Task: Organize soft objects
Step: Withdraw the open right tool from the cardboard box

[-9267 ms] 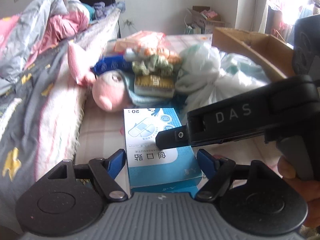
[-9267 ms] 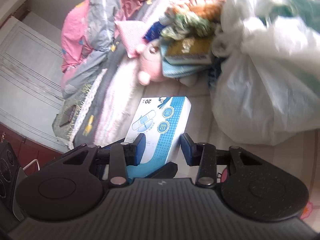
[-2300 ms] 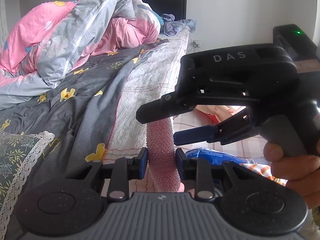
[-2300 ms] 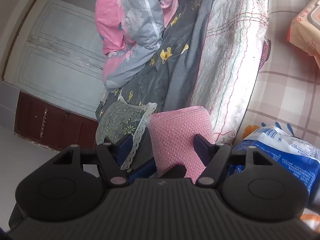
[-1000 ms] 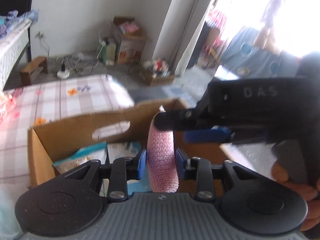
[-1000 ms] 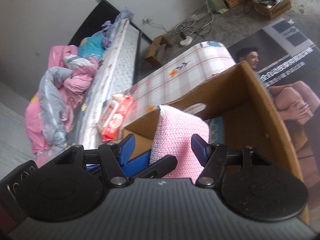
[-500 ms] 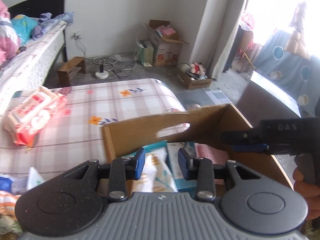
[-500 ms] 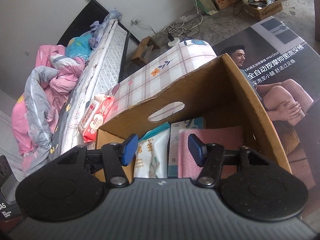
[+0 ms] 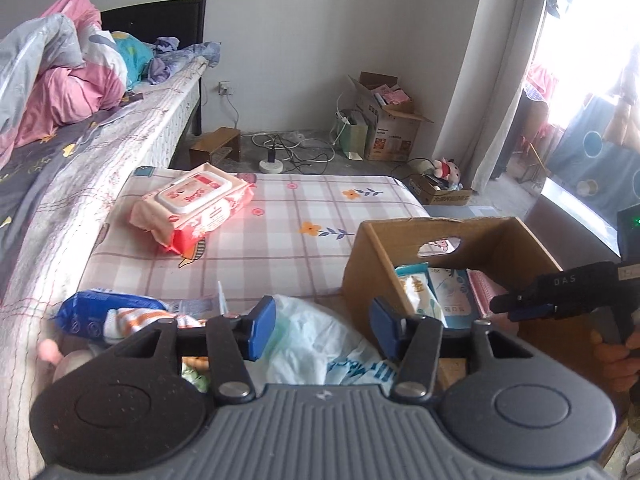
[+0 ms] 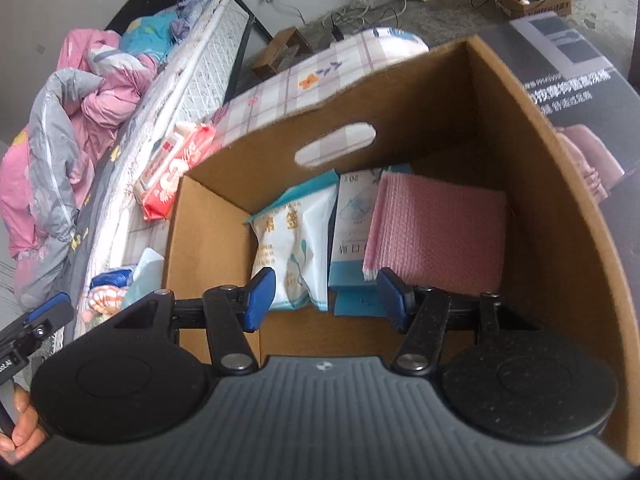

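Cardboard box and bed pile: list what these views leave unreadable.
- Cardboard box floor: right wrist view, hidden by the white pack, blue box and pink bubble wrap.
- Pile under the white plastic bag: left wrist view, cut off by the left gripper.
- Window area: left wrist view, overexposed.

Pink bubble-textured pad (image 10: 436, 232), brown cardboard box (image 10: 560, 216), seemingly plaid sheet (image 9: 280, 240)

In the cardboard box (image 10: 540, 184), the tissue pack (image 10: 296, 240), carton (image 10: 352, 216) and pad (image 10: 440, 228) stand side by side.
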The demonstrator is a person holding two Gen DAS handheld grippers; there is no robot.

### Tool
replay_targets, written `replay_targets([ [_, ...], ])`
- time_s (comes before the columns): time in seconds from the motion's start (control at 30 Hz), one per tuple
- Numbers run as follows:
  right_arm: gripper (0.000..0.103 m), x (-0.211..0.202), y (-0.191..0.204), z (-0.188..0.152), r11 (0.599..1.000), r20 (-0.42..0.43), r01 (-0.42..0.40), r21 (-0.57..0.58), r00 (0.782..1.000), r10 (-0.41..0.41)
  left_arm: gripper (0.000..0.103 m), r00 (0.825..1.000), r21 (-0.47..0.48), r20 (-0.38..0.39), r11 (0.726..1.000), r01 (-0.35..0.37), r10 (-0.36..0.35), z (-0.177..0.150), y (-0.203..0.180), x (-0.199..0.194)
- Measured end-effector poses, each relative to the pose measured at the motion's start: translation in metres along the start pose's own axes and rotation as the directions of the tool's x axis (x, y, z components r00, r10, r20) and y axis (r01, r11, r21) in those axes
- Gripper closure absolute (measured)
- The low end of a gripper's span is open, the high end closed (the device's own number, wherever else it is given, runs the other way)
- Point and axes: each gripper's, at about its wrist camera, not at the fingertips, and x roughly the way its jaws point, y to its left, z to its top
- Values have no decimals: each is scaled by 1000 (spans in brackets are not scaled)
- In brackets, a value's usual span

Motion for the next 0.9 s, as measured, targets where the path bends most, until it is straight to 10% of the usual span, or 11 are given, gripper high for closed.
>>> replay_targets([
  [0.9,50,79,-32,42,946,166,10,325,984,-67,41,998,-69,-26,996,-60,58,-39,56,-7],
])
